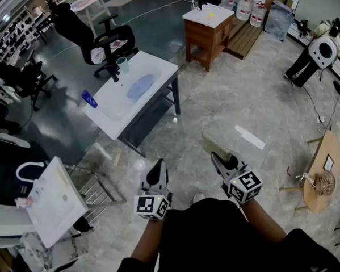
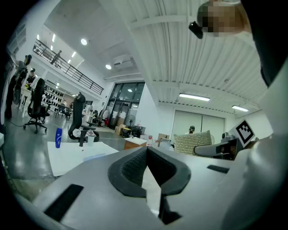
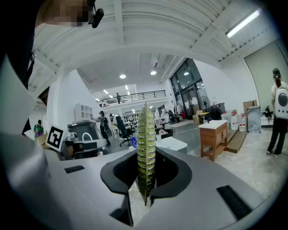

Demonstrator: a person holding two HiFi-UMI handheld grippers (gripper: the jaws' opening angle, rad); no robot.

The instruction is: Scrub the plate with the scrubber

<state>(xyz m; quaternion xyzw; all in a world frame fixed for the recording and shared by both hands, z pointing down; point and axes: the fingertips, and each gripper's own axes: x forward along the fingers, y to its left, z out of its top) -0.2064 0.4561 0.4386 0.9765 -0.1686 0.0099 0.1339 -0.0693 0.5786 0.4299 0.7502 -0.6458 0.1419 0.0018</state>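
A bluish plate (image 1: 140,87) lies in the basin of a white sink table (image 1: 155,68), well ahead of me across the floor. My right gripper (image 1: 219,157) is shut on a green-yellow scrubber (image 1: 215,144). In the right gripper view the scrubber (image 3: 146,152) stands edge-on between the pads, with the sink table (image 3: 173,143) far behind it. My left gripper (image 1: 156,172) is shut with nothing in it; in its own view its jaws (image 2: 146,150) meet, and the scrubber (image 2: 192,143) shows off to the right. Both grippers are held close to my body, far from the plate.
A cup (image 1: 122,64) and a blue bottle (image 1: 89,99) stand on the sink table. Beyond it are an office chair (image 1: 91,37) and a wooden cabinet (image 1: 208,28). Another white sink unit (image 1: 54,201) is at my left, a round wooden table (image 1: 322,170) at right. A person (image 1: 319,53) stands far right.
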